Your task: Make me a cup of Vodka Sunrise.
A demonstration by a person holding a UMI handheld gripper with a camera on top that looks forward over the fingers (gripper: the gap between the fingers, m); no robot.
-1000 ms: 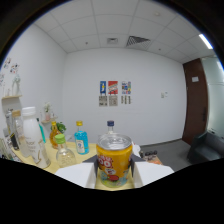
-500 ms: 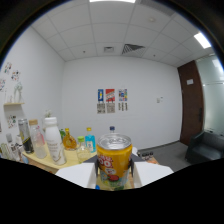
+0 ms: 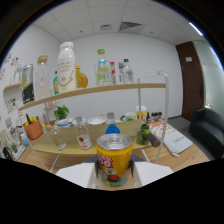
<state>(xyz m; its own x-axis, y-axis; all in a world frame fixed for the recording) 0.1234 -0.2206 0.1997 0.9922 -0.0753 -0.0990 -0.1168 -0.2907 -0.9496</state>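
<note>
My claw [image 3: 114, 172] is clenched on a yellow can [image 3: 114, 159], both white fingers [image 3: 75, 174] pressed against its sides, so the can stands upright between them and is lifted clear of the table [image 3: 50, 146]. Its silver lid faces up toward me and the label shows fruit and red lettering that I cannot read. Just beyond the can a blue bottle cap [image 3: 112, 128] pokes up behind its rim. To the left of that a small clear bottle [image 3: 83, 136] with a red label stands on the table, and further left a glass [image 3: 57, 140]. An orange pot [image 3: 34, 130] with green stalks sits at the table's left end, near a leafy plant [image 3: 61, 112]. To the right of the can I see a green fruit [image 3: 142, 135] beside a dark object I cannot make out, with papers [image 3: 172, 140] lying past them. Bowls [image 3: 96, 121] sit along the back of the table. Above all this a shelf [image 3: 95, 91] spans across, carrying a tall white bottle [image 3: 66, 67], an amber bottle [image 3: 81, 78], a green-capped bottle [image 3: 102, 70] and more bottles on each side. Behind everything is the white wall, a dark door [image 3: 192, 80] to the right and a black chair [image 3: 207, 131] below it.
</note>
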